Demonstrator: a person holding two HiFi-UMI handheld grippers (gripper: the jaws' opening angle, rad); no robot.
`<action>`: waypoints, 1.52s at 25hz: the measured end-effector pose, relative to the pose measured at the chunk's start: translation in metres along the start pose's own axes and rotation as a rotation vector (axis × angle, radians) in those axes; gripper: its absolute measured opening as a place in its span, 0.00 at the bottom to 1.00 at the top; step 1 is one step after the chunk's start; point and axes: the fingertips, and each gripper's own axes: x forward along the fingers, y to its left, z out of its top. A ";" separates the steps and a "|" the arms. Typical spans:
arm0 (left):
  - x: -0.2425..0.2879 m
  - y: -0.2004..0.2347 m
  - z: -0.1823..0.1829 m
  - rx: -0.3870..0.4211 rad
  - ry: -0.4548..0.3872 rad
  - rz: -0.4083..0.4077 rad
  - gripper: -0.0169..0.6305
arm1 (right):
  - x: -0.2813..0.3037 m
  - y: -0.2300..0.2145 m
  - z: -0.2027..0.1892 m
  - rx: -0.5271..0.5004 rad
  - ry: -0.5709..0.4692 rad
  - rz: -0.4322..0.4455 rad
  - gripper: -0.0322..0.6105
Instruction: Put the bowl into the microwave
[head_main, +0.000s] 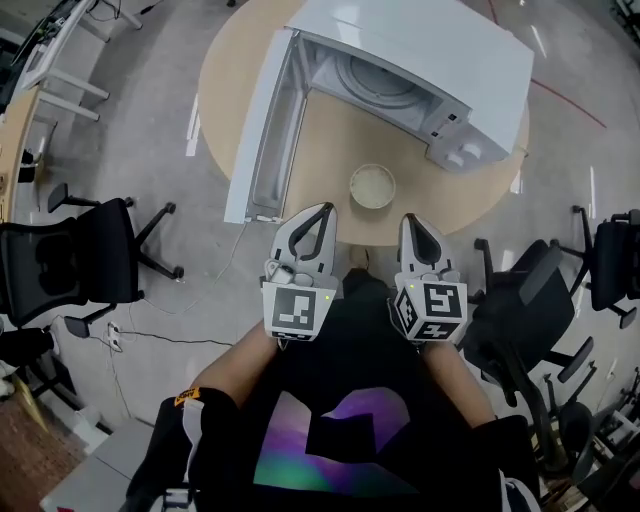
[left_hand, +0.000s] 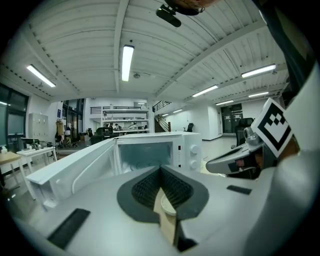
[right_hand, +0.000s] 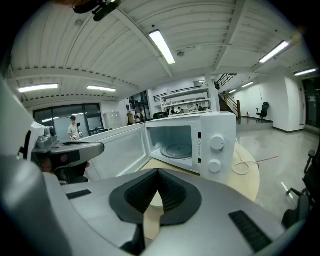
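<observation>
The bowl (head_main: 372, 186) stands upright on the round wooden table (head_main: 322, 150), close to the table's near edge and just in front of the microwave's open mouth. It is a small, round, shallow bowl, pale cream all over, with a slightly lighter rim, and from above its inside looks bare. The white microwave (head_main: 430, 55) sits farther back on the table with its door (head_main: 262, 130) swung fully open to the person's left, so the round glass turntable (head_main: 375, 80) shows inside the cavity; its two knobs (right_hand: 216, 142) are on the panel at the right of the opening. The left gripper (head_main: 326, 210) and the right gripper (head_main: 411, 220) are held side by side over the person's lap at the table's edge, both pointing toward the bowl and apart from it, the bowl lying ahead and between them. Each gripper's own view shows its ribbed black pads meeting at the tips with nothing caught between them; only a sliver of table and the bowl's pale rim shows through the narrow gap behind the tips. Black office chairs (head_main: 70, 260) stand on the grey floor on either side.
</observation>
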 end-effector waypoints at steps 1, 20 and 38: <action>0.008 0.000 -0.001 0.003 0.001 0.011 0.09 | 0.007 -0.007 0.000 0.002 0.008 0.011 0.07; 0.061 0.027 -0.030 -0.065 0.078 0.034 0.09 | 0.077 -0.033 -0.034 0.078 0.191 0.039 0.08; 0.079 0.032 -0.064 -0.049 0.166 -0.026 0.10 | 0.120 -0.043 -0.094 0.172 0.405 -0.001 0.14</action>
